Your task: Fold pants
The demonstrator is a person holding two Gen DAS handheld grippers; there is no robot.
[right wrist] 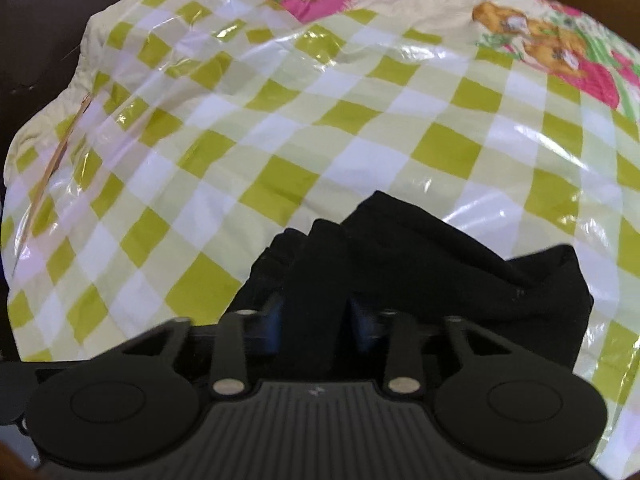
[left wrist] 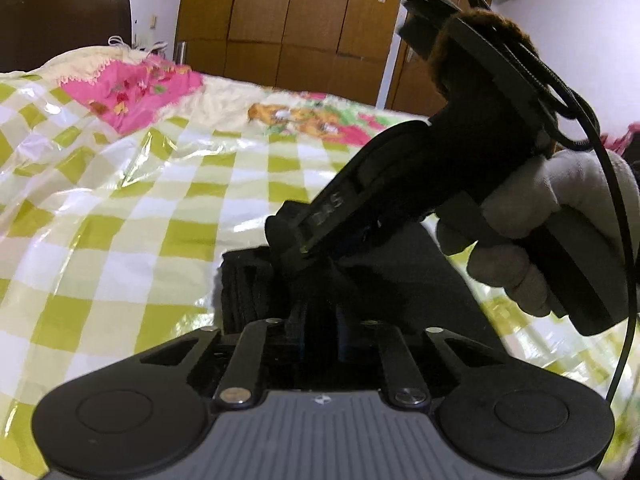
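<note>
The black pants lie bunched on the green-and-white checked bed cover. My right gripper is shut on a fold of the pants, with dark cloth filling the gap between its blue-padded fingers. In the left wrist view the pants lie right ahead of my left gripper, whose fingers are close together with black cloth between them. The right gripper's body, held by a white-gloved hand, comes down from the upper right onto the same cloth just beyond my left fingers.
The bed cover is glossy and wrinkled. A pink floral patch and a cartoon print lie farther back. Brown wooden wardrobe doors stand behind the bed, and a dark headboard stands at far left.
</note>
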